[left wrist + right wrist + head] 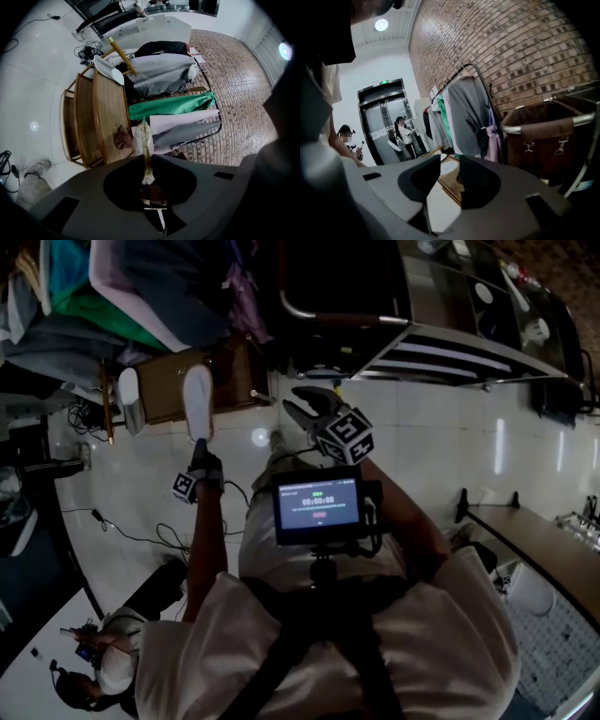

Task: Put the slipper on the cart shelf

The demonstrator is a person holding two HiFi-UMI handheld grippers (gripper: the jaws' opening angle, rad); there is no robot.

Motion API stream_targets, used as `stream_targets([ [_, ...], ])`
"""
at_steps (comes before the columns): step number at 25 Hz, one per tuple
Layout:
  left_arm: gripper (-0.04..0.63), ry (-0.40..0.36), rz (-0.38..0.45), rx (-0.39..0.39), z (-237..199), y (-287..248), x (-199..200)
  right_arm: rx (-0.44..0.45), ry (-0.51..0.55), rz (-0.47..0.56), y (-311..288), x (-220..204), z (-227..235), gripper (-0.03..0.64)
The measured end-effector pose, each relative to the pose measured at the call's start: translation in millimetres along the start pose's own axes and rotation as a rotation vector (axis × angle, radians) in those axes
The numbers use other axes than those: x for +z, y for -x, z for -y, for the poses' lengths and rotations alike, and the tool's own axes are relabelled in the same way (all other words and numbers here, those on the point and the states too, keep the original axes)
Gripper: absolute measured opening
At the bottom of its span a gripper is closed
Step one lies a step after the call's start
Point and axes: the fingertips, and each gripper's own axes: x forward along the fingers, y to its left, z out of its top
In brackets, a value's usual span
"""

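Notably, the left hand-held gripper (146,161) was clenched on a white slipper (143,138). The jaws pinched its near end, and the slipper stuck straight out ahead of them, seen edge-on. In the head view its far end lay over the near edge of the wooden cart (110,112). Whether it touched the cart could not be told.

The right hand-held gripper (449,159) was released, with its jaws apart and nothing between them. It hung to the right of the left one, its marker cube (345,435) facing up.

- Just ahead of the left jaws was the cart's top shelf, with lower tiers showing to the left of it.
- A small brown crumpled item (123,137) lay on that top shelf, close to the held slipper; its kind was unclear.
- A second slipper (108,69), also white, lay at the far end of the same shelf, well apart from the held one.
- Right of the cart, a clothes rack (164,75) carried grey, green and pale garments.

Ahead of the right jaws were the cart again and, to the right, a brown hamper (543,136). Farther off were a brick wall (511,47) and lift doors (384,122), with a person (404,136) standing before them.
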Motion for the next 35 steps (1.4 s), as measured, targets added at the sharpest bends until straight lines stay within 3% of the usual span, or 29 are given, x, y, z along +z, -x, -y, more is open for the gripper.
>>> stream_targets([
  [9,0.051,-0.043,-0.065,-0.019,37.8,27.5,-133.8,-0.04,-0.018,0.095,130.0,-13.3,43.3,0.133],
  [16,0.051,-0.052,-0.113,-0.114,75.5,57.0,-239.0,-0.064,-0.014,0.134,235.9,-37.9,49.2,0.115],
  [22,0.051,-0.045,-0.211,-0.166,100.5,50.2,-286.8,-0.113,-0.046,0.127,252.0,-49.0,62.4,0.115],
  [32,0.051,-0.098,-0.416,-0.226,131.1,34.7,-354.9,-0.202,-0.093,0.137,281.8,-69.3,73.6,0.115],
  [35,0.051,-0.075,-0.446,-0.263,146.1,26.4,-371.5,-0.239,-0.101,0.132,295.4,-71.4,81.5,0.115],
])
